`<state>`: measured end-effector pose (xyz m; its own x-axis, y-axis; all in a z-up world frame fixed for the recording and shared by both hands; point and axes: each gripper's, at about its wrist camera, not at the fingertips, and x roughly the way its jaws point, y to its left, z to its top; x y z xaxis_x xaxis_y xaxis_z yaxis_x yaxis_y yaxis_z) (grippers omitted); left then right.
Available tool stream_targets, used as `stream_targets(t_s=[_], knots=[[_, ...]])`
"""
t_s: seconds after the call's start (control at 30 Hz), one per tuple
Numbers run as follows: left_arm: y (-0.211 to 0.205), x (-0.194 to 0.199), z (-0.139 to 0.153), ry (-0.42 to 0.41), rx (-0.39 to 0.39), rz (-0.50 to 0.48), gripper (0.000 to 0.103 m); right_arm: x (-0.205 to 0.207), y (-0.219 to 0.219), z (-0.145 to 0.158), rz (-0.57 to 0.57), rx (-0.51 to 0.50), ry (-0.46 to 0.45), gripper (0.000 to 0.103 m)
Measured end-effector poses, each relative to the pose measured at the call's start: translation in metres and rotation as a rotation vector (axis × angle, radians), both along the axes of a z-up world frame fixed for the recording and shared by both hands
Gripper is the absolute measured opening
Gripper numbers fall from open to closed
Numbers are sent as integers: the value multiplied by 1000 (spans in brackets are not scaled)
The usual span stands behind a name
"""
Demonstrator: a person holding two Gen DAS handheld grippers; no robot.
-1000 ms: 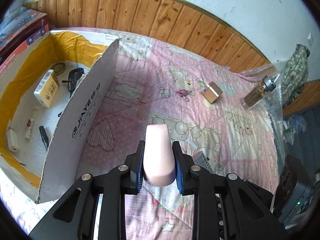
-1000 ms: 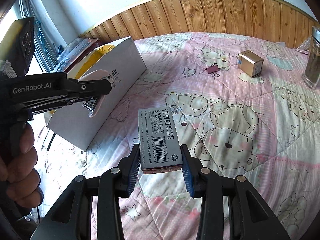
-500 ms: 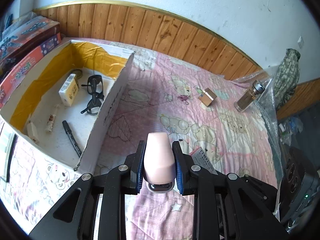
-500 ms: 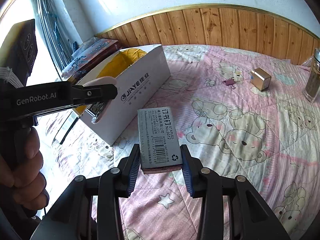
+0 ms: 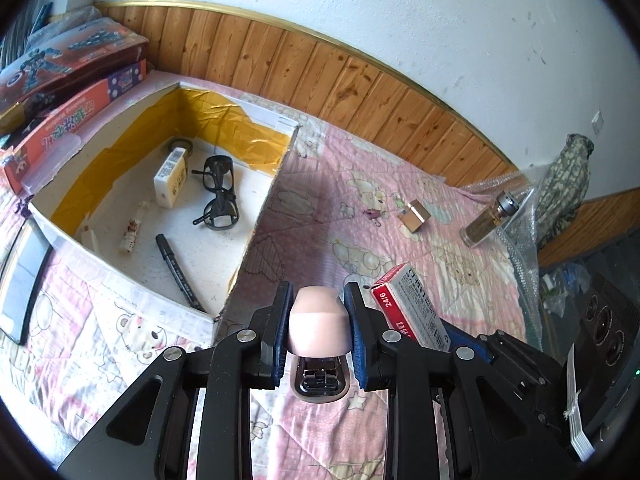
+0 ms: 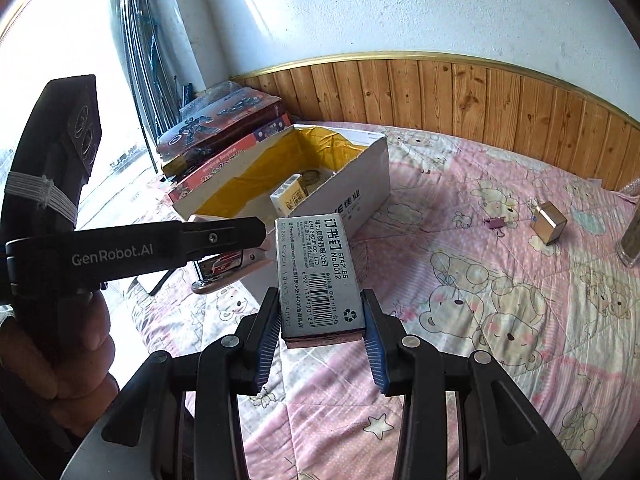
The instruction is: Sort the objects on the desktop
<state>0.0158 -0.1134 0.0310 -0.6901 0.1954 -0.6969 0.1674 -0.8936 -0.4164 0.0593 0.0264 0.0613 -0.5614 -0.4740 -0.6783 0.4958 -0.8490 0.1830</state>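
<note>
My left gripper (image 5: 318, 320) is shut on a pink stapler (image 5: 318, 326), held in the air near the front right corner of the open cardboard box (image 5: 256, 224). It also shows in the right wrist view (image 6: 224, 266). My right gripper (image 6: 320, 320) is shut on a grey box of staples (image 6: 316, 276), which also shows in the left wrist view (image 5: 412, 308), close to the right of the stapler. The cardboard box (image 6: 360, 184) holds glasses (image 5: 218, 196), a marker (image 5: 176, 264), a small yellow-white carton (image 5: 171, 178) and other small items.
On the pink bedspread lie a small gold cube (image 5: 416, 216), a purple binder clip (image 5: 374, 213) and a glass jar (image 5: 486, 220). Toy boxes (image 5: 68, 92) are stacked left of the cardboard box. A dark tablet (image 5: 20, 280) lies at the left edge.
Both grippers have risen and pulled back with their loads. The stapler now tips nose-down, showing its metal base. More of the box interior is in view.
</note>
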Motion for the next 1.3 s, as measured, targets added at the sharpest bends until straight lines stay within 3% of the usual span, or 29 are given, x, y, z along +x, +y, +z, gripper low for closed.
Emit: stream_targets(t_s=[0.3, 0.77, 1.3], knots=[[-50, 9, 6, 25, 69, 71, 26, -11, -24, 20, 41, 41, 48, 41], [-120, -2, -11, -10, 223, 186, 26, -50, -66, 29, 140, 124, 72, 41], [-147, -56, -34, -119, 317, 221, 26, -116, -111, 27, 269, 328, 89, 41]])
